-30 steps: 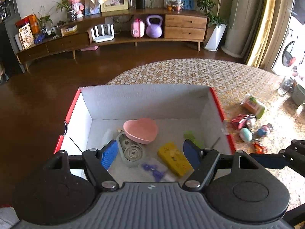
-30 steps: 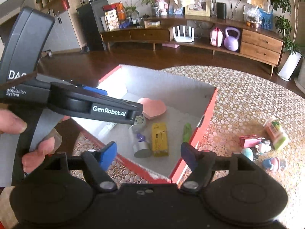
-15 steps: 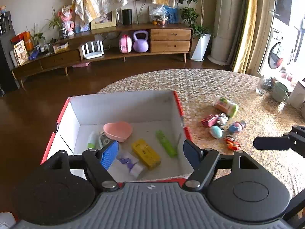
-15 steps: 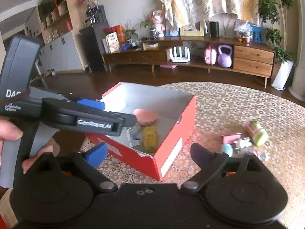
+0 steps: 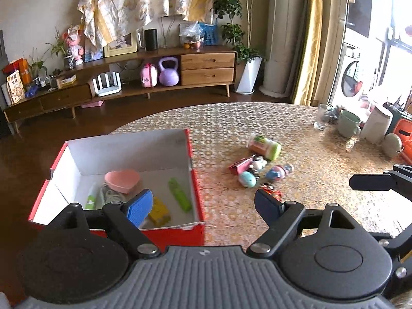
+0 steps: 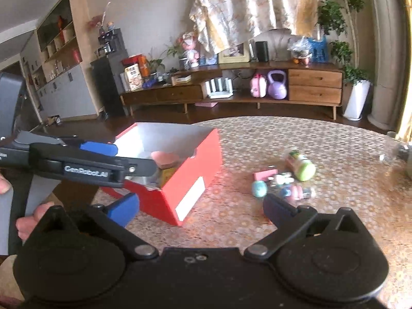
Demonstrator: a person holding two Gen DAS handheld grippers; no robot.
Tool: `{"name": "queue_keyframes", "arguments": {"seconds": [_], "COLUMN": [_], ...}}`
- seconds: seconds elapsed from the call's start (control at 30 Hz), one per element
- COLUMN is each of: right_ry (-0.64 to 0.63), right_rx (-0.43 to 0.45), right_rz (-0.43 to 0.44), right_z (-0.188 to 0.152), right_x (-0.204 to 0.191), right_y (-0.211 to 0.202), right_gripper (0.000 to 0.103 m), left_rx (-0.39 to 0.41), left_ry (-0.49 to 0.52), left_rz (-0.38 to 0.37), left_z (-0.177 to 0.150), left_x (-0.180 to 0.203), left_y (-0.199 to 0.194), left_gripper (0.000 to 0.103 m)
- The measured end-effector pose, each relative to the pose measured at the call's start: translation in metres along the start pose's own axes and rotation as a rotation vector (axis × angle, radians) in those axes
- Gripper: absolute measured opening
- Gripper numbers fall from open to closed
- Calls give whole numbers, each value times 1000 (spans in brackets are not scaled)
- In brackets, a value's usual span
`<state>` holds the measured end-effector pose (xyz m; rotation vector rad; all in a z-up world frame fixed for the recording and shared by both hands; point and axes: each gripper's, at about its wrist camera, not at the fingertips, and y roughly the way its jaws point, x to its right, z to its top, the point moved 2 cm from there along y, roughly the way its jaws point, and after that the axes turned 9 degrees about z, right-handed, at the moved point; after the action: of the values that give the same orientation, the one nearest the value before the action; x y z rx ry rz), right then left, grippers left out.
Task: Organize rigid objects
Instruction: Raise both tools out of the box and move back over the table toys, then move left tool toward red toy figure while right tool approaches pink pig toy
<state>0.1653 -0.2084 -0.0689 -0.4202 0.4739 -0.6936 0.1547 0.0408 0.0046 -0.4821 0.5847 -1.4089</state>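
Observation:
A red box point(image 5: 198, 234) point(image 6: 190, 180) with a white inside stands at the table's left edge. In it lie a pink heart dish point(image 5: 122, 180), a yellow block point(image 5: 159, 212), a green bar point(image 5: 179, 197) and a small green-capped tube point(image 5: 90, 200). To its right on the table is a cluster of small toys: a green-lidded jar point(image 5: 264, 146) point(image 6: 301, 164), a pink box point(image 5: 240, 164), a teal egg point(image 5: 247, 179) point(image 6: 258, 188) and little figures point(image 5: 278, 171). My left gripper point(image 5: 203, 203) hangs over the box's near right corner, jaws opening, nothing between them. My right gripper point(image 6: 200, 209) is near the box's front, jaws opening, empty.
The round table with a patterned cloth point(image 5: 257, 121) carries a glass point(image 5: 320, 118), a green mug point(image 5: 347, 123), a white jug point(image 5: 376, 126) and an orange item point(image 5: 403, 134) at the far right. A low wooden sideboard point(image 5: 180, 64) stands across the floor.
Both grippers drew back from over the box and swung right toward the toy cluster. Both sets of jaws widened. The box's contents have not moved.

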Motion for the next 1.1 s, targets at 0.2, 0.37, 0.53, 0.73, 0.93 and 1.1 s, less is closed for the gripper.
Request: {"name": "queue_keyframes", "arguments": {"seconds": [0.2,0.37,0.53,0.73,0.93,1.1], "right_ry": [23,14,26,15,26,40], "right_rx": [24,31,33,13,-10,-43], "right_rz": [-35,-57,-97,-132,-160,-173], "right_z": [-9,-14,-21,-22,-16,-10], "right_x": [23,40,59,80,109,130], "right_y": [-15,-21,-21,-15,4,31], "right_gripper": [103,102,102,102,102,102], "left_rx": [-4,21,-11,-63,-27,-32], "left_ry": [-20,-35,-18,-23,21,20], "left_rz": [-36,-58,-67,-75,-70,-97], "left_z": [-5,-9,-19,-32,-38,-38], "left_x": [19,33,50,63,86,100], "left_y": [3,7,25,51,72,94], "left_gripper": [101,102,102,102,102,102]}}
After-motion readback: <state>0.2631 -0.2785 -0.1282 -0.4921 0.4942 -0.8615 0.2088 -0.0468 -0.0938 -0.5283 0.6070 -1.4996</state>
